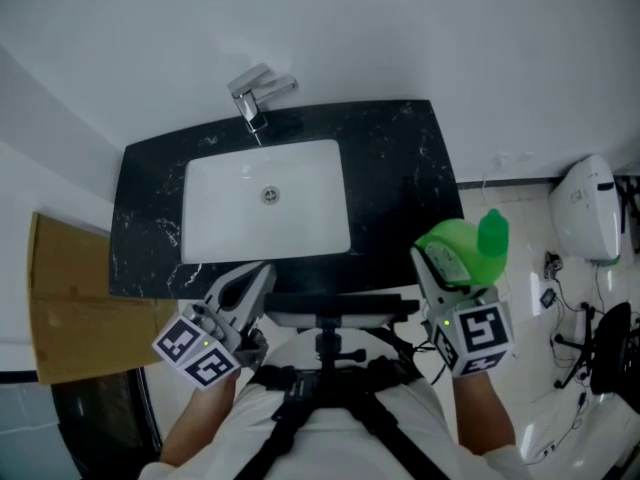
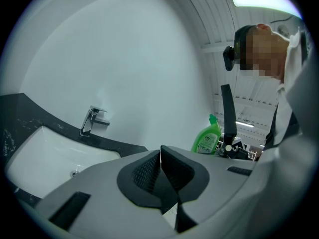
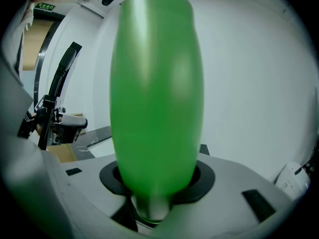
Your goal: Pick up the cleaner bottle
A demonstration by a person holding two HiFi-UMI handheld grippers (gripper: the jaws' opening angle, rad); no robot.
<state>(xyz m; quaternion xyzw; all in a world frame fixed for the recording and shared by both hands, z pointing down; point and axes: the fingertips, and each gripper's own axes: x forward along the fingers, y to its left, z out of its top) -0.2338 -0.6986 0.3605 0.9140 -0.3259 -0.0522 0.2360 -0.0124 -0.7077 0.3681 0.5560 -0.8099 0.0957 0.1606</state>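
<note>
While the head view looks down on a white rectangular sink basin (image 1: 265, 203) set in a black marbled countertop (image 1: 400, 168), the bright green plastic cleaner bottle (image 1: 465, 248) with its angled green cap is seen at four o'clock from the basin, near the counter's corner, clamped between the jaws of the right gripper (image 1: 452, 268). Its lower body is hidden behind the jaws and the marker cube, and only a strip of pale label is shown. The left gripper (image 1: 250, 280) is held at seven o'clock from the basin.

In the left gripper view the dark ribbed pads (image 2: 148, 172) are seen pressed together, with nothing between them. The bottle is found at two o'clock beyond them, upright, bent neck topmost. Its base is cut off by the gripper's body, and its label print is too small to be read.

In the right gripper view the bottle is gripped low down by half-spread jaws. Its smooth green side fills the middle, blurred, and its top is cut off at twelve o'clock.
</note>
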